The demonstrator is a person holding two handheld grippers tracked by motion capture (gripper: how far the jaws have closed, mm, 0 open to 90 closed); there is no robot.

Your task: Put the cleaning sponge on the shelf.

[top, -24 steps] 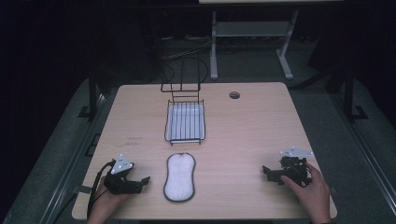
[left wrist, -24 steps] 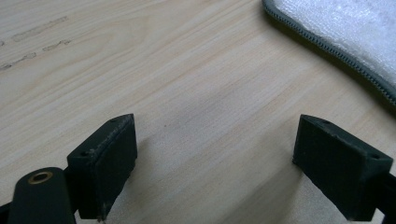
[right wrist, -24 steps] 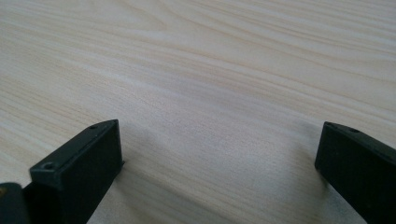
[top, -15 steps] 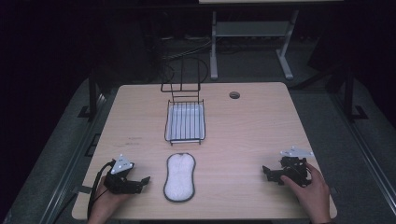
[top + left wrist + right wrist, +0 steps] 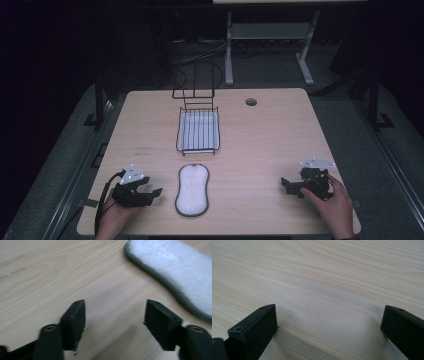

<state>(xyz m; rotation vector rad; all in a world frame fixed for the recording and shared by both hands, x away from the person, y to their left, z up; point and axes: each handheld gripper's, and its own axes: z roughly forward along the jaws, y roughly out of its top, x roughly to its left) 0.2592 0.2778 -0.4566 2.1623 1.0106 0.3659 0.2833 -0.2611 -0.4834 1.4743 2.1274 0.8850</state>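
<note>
We see the left gripper (image 5: 152, 193) low at the near left corner of the wooden table (image 5: 280, 135), held in a hand (image 5: 112, 222); its jaws stand apart with only bare wood between them, so it is open and grips nothing. The white pad with the grey edge (image 5: 192, 190) lies flat on the table just beside this gripper, on the side where the jaws point; it is long and rounded, with a narrower waist. In the left gripper view the pad (image 5: 175, 272) lies ahead and to the right of the right jaw, close but not touching it, and it is not between the jaws.

The right gripper (image 5: 287, 186) rests at the near right side of the table, well apart from the pad, with a hand (image 5: 332, 205) behind it; in the right gripper view its jaws are wide apart over bare wood, so it is open too.

Beyond the pad stands a black wire rack (image 5: 198, 131) with a tall wire back; near it there is a small round hole (image 5: 251, 102) in the table.
</note>
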